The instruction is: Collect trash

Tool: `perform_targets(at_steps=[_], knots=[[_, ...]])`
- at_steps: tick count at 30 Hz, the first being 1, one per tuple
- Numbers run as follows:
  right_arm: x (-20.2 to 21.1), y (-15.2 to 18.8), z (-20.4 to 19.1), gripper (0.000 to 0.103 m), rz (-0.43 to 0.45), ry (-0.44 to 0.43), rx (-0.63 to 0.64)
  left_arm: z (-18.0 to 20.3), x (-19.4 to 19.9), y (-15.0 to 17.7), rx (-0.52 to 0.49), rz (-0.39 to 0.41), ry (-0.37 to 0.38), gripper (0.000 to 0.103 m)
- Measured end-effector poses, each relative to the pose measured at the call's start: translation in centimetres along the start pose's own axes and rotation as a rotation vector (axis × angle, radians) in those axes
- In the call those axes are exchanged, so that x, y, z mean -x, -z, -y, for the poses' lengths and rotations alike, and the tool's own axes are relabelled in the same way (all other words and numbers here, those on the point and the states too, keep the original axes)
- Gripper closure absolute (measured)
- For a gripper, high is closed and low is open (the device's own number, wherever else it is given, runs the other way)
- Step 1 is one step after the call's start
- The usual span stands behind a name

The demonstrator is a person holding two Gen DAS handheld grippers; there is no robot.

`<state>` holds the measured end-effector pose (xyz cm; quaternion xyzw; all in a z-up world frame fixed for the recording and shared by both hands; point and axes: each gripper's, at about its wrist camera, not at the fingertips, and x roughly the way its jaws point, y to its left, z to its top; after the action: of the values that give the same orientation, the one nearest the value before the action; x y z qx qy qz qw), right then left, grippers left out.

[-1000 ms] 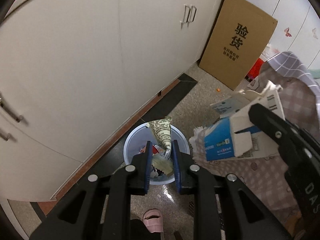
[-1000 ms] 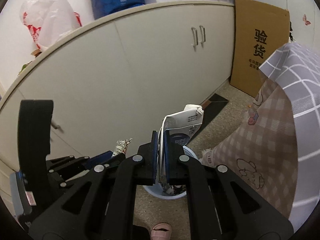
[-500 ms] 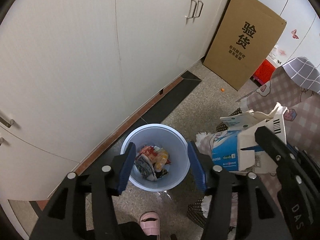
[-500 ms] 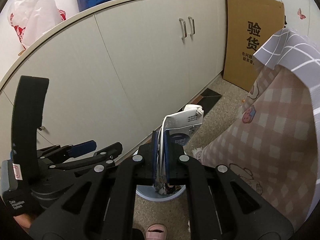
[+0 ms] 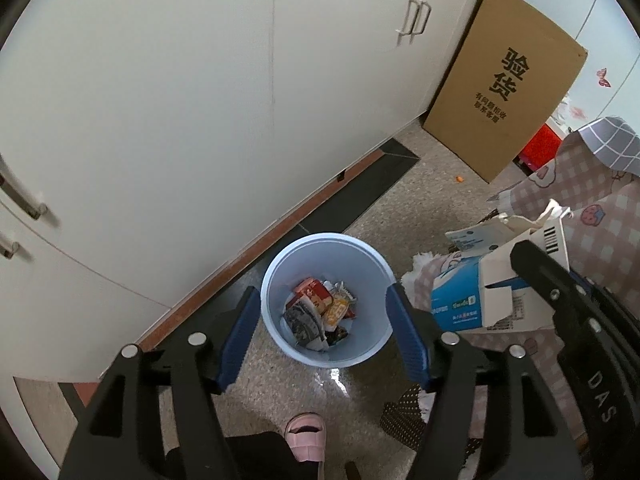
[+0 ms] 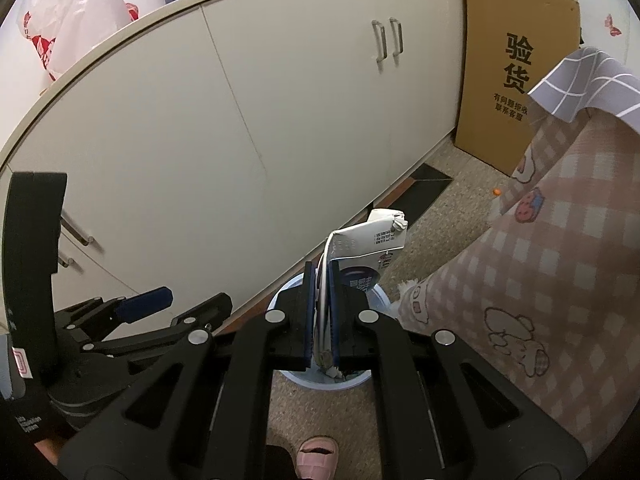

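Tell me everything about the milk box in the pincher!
The carton is white and blue cardboard, squashed flat, with small print, a barcode and a torn-open top. The right gripper pinches it shut between blue pads, its top sticking up and forward. It hangs above the rim of the blue bin, beside the checked cloth. Only the gripper touches it.

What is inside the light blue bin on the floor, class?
The light blue bin holds crumpled snack wrappers: a red one, an orange-yellow one and a grey printed one. They cover the bottom, so anything beneath them cannot be seen.
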<state>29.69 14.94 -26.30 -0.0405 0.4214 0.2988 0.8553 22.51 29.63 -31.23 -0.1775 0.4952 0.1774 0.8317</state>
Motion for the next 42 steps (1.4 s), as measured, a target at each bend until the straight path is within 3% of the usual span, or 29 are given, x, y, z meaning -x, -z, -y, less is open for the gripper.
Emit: perform_targets(at_steps=[8, 16, 18, 20, 28, 34, 42], knots=[[-1.5, -0.2, -1.0, 0.096, -0.016, -0.019, 0.001, -1.4, -1.3, 0.3, 0.042, -0.029, -0.028, 0.036], [-3.5, -1.7, -0.9, 0.093, -0.008, -0.058, -0.048, -2.8, -1.4, -0.2, 0.085, -0.005, -0.097, 0.036], [-3.9, -1.9, -0.8, 0.084, 0.003, -0.066, -0.056, -2.9, -1.3, -0.2, 0.089, -0.004, -0.102, 0.036], [-3.9, -1.9, -0.7, 0.048, 0.007, -0.071, -0.069, -2.9, -1.1, -0.3, 0.09, 0.002, -0.113, 0.036], [-2.5, -1.6, -0.4, 0.045, 0.02, -0.076, -0.069, -2.3, 0.5, -0.5, 0.077, 0.028, -0.109, 0.033], [0.3, -1.3, -0.5, 0.038, 0.044, -0.024, -0.036, -1.5, 3.3, -0.3, 0.074, 0.067, -0.095, 0.032], [7.7, -2.2, -2.2, 0.028, 0.131, -0.036, -0.001, -0.2, 11.1, 0.1, 0.063, 0.21, -0.12, 0.027]])
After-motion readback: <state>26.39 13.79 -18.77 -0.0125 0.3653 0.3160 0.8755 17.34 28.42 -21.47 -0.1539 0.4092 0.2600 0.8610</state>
